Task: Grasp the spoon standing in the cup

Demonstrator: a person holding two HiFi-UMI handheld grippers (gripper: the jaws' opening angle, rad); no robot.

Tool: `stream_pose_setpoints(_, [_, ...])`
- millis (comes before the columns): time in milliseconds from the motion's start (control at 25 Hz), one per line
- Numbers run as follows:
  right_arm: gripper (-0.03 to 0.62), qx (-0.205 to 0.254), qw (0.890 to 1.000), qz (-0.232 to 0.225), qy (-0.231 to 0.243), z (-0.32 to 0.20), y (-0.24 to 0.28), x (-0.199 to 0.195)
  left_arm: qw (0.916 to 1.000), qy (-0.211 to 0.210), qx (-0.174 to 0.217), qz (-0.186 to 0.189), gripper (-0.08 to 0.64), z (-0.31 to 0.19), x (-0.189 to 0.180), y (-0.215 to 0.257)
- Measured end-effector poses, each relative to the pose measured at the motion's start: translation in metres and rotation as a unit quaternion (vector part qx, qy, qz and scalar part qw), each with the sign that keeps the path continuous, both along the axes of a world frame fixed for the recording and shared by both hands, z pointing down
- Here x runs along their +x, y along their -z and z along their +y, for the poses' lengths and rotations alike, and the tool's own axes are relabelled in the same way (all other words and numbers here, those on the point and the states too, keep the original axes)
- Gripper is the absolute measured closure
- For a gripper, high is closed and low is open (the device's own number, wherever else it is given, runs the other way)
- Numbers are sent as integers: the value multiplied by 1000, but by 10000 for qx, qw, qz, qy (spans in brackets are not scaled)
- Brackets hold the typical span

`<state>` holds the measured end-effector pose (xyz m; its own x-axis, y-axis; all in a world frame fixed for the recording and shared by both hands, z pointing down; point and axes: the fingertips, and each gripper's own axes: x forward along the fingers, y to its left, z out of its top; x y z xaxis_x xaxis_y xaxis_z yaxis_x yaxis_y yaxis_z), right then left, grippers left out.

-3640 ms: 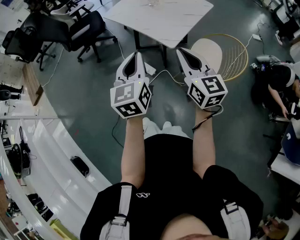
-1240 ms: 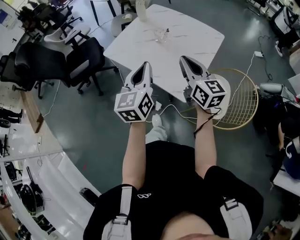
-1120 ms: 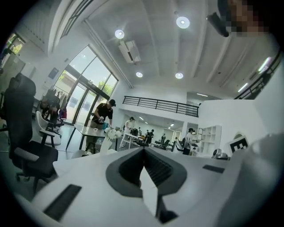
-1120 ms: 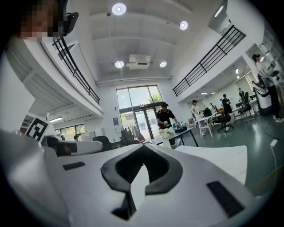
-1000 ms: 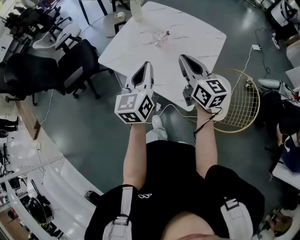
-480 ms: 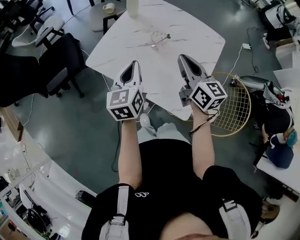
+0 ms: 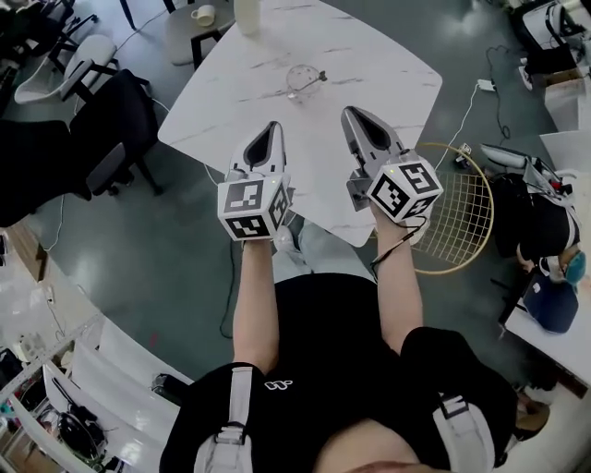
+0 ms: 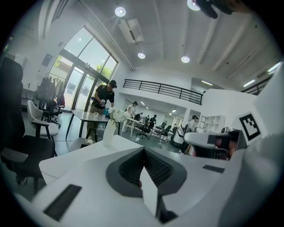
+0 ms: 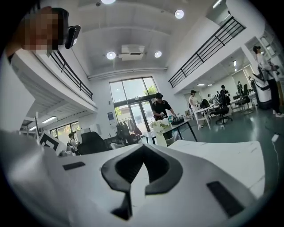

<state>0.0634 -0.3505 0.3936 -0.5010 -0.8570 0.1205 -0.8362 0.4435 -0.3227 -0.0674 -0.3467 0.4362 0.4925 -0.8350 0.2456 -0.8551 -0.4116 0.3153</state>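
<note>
Cup (image 7: 299,79): small, clear glass, set on the white marbled surface (image 7: 388,65), toward its far middle. Spoon (image 7: 314,78): thin, metallic, stood in the cup, handle leaned over the rim toward the upper right in the head view. Left gripper (image 7: 273,127) and right gripper (image 7: 350,113) are held side by side over the near part of the surface, well apart from the cup. Jaws of both are pressed together, nothing between them. White vase (image 7: 246,13) noted at the far edge.
</note>
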Motion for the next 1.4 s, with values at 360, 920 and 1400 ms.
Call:
stream_pose_setpoints(360, [586, 64, 9984, 528, -213, -40, -17, 28, 9995, 178, -223, 149, 546, -12, 8, -20])
stream_pose_setpoints(920, [586, -67, 9833, 1763, 440, -143, -70, 8, 9959, 610, -659, 81, 545, -13, -29, -51])
stream_pose_setpoints(1400, [447, -1239, 9796, 1566, 251, -166, -172, 15, 9937, 664, -901, -73, 545, -15, -36, -70])
